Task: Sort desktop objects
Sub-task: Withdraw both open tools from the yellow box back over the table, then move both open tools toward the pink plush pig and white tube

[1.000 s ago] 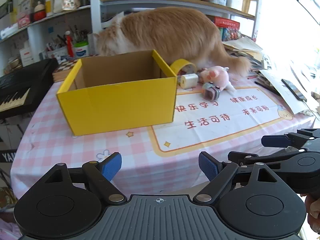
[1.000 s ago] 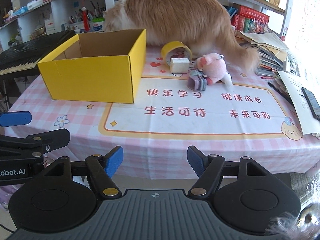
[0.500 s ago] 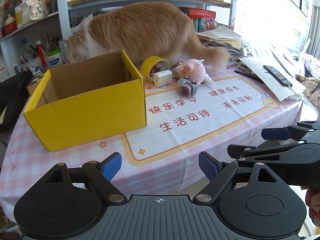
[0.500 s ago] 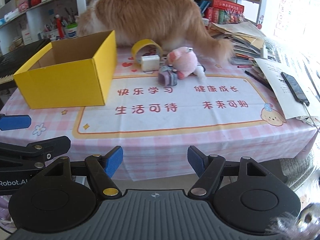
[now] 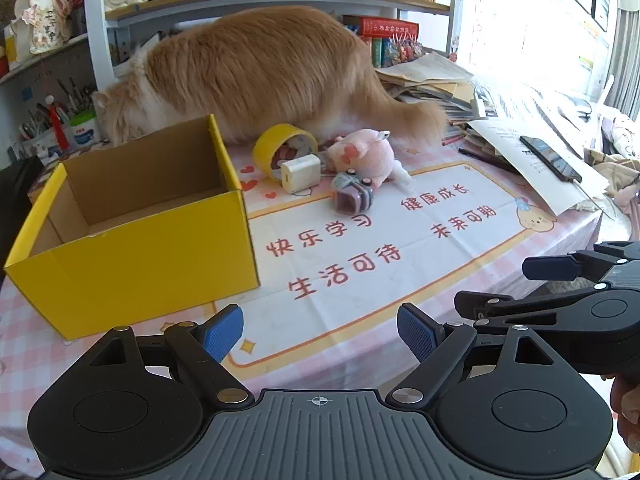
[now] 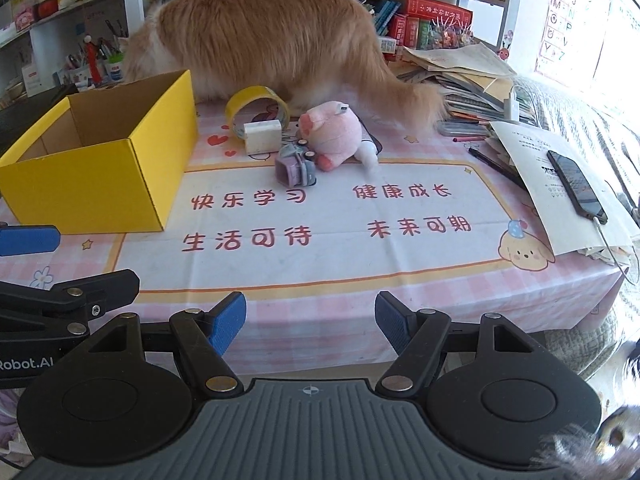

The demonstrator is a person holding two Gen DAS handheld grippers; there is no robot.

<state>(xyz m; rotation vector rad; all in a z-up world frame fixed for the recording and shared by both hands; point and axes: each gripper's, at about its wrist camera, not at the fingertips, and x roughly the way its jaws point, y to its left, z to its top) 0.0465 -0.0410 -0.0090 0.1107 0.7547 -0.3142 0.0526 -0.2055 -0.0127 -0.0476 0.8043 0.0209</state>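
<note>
Pink-check bench [image 6: 520,304], cat behind: pig plush [image 6: 334,130], toy car [image 6: 294,166], wht block [image 6: 262,136], tape roll [image 6: 256,106] sit just right of yellow box [image 6: 100,176], all prob light; plush soft, pinch mid-body; both hand-held grippers, left [image 5: 320,330] & right [image 6: 310,322], spread, empty.

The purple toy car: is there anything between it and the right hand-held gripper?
Nothing visible does. Only bare printed mat lies between the open right hand-held gripper and the purple toy car. The pink pig plush touches the car's far right side, and the cat stands behind the pile.
</note>
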